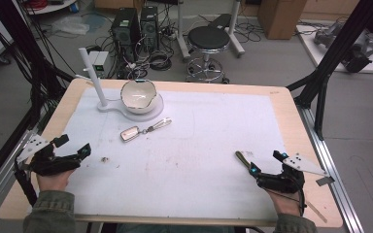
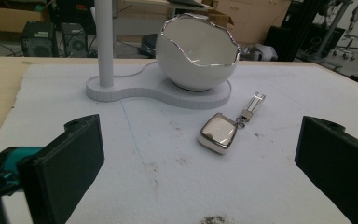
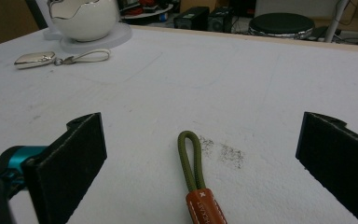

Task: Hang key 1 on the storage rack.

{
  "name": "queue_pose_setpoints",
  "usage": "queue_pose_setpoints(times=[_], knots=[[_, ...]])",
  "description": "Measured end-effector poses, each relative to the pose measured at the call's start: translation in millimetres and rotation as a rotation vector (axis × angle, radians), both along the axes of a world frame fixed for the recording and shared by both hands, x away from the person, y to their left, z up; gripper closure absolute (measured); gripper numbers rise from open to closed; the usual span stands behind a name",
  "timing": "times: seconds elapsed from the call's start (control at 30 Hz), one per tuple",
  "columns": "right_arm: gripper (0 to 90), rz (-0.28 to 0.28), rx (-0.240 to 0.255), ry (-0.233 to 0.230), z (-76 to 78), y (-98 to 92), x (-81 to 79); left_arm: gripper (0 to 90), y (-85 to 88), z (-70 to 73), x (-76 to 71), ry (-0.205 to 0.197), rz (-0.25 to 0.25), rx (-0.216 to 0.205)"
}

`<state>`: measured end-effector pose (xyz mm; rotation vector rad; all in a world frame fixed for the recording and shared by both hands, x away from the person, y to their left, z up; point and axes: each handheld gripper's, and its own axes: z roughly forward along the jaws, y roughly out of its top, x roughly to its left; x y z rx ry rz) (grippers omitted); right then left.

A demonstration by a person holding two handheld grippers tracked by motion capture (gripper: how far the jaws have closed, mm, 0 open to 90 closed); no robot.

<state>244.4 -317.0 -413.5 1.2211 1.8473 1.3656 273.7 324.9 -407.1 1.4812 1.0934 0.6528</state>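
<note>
Olive cord loop [image 3: 189, 156] lies between my right gripper [image 3: 200, 154] jaws, both spread, nothing held; left gripper [image 2: 198, 163] also wide, key fob [image 2: 219, 132] ahead beside bowl stand [image 2: 121, 91]. Risk: jaws pinch foam mat [image 1: 199, 145], cord slips

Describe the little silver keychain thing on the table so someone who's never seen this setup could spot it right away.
Start at the white egg-shaped bowl with a jagged silver rim, on its stand at the far side of the white mat. Just in front of it lies the key fob: a small, shiny, rounded-rectangle silver piece with a pale strap loop. The only other strap, by the right gripper, is olive green with a brown leather tab.
</note>
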Motion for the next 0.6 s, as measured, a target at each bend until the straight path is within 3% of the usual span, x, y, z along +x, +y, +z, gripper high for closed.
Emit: queue_pose_setpoints(times=[0.6], knots=[[0.5,-0.02,-0.007,0.012,0.3,1.6,1.4,1.7,-3.9,-1.5,-0.4,0.011,-0.009,0.037]])
